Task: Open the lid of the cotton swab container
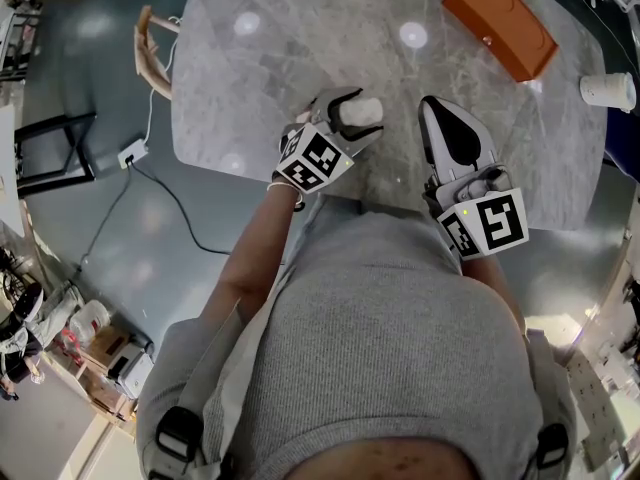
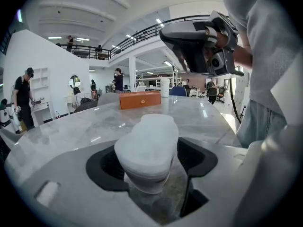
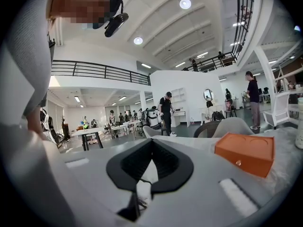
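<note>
- Cotton swab container (image 2: 147, 148), white, lid on, sits by the near edge of the marble table (image 1: 250, 78), right in front of the person
- left gripper (image 1: 345, 108) has its jaws wide and clamped on the container from both sides
- right gripper (image 1: 438, 118) is just to the right of it, not touching, jaws pressed together with nothing in them
- lots of bare marble beyond the container; the orange box (image 1: 498, 23) at the far right and the white cup (image 1: 606, 90) by the right edge are both well apart from the grippers
- left gripper view shows the right gripper hanging in the air above the tabletop, which the head view doesn't give away; right gripper view catches the orange box but looks past the container
- black-and-white square markers (image 1: 318, 160) on each gripper's cube
- off the table's left edge there's a power strip (image 1: 132, 153) and its cable on the grey floor
</note>
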A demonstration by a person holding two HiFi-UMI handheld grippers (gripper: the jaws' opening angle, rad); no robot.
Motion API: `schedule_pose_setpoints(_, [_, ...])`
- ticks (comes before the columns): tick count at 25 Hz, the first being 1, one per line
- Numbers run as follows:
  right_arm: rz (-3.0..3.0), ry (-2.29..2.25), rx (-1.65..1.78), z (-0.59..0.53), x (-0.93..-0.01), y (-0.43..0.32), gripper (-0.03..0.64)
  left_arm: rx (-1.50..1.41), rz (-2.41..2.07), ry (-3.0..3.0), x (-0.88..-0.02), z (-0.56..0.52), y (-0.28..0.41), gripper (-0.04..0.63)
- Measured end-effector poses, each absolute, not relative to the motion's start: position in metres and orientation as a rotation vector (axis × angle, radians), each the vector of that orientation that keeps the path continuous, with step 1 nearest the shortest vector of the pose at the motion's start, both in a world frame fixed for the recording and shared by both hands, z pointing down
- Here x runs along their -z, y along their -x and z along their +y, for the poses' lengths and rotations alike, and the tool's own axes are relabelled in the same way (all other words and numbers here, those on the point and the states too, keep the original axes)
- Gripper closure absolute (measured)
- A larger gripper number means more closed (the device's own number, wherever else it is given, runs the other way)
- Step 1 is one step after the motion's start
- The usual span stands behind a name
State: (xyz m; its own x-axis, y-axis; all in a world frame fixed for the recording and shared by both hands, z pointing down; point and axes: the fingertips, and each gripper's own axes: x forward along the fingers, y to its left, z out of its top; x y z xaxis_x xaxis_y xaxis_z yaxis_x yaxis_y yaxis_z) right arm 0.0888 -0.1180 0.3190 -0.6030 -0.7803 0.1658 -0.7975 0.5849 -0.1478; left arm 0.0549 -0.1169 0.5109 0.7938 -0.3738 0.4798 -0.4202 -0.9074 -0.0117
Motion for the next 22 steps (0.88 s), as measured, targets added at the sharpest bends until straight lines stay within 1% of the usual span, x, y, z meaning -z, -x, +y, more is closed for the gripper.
schedule_pose_setpoints(12, [-2.716, -1.363, -0.32, -0.1169, -0.3204, -0.0917, 0.617, -0.788, -0.628, -2.888, -0.5185, -0.1169, -0.0573, 0.279])
schedule_pose_setpoints(13, [-2.716, -1.361, -0.321, -0.1167, -0.3208, -0.0914, 0.617, -0.789, -0.634, -2.887, -0.5188, -0.1176, -0.0572, 0.284])
schedule_pose_setpoints(16, [-2.719, -1.357, -0.324, -0.1163, -0.321, -0.0905, 0.617, -0.79, -0.655, -2.885, -0.5185, -0.1203, -0.0562, 0.33])
schedule_pose_setpoints(22, [-2.722, -1.357, -0.323, -0.116, -0.3214, -0.0909, 0.617, -0.8, -0.636, -2.884, -0.5202, -0.1202, -0.0571, 0.337])
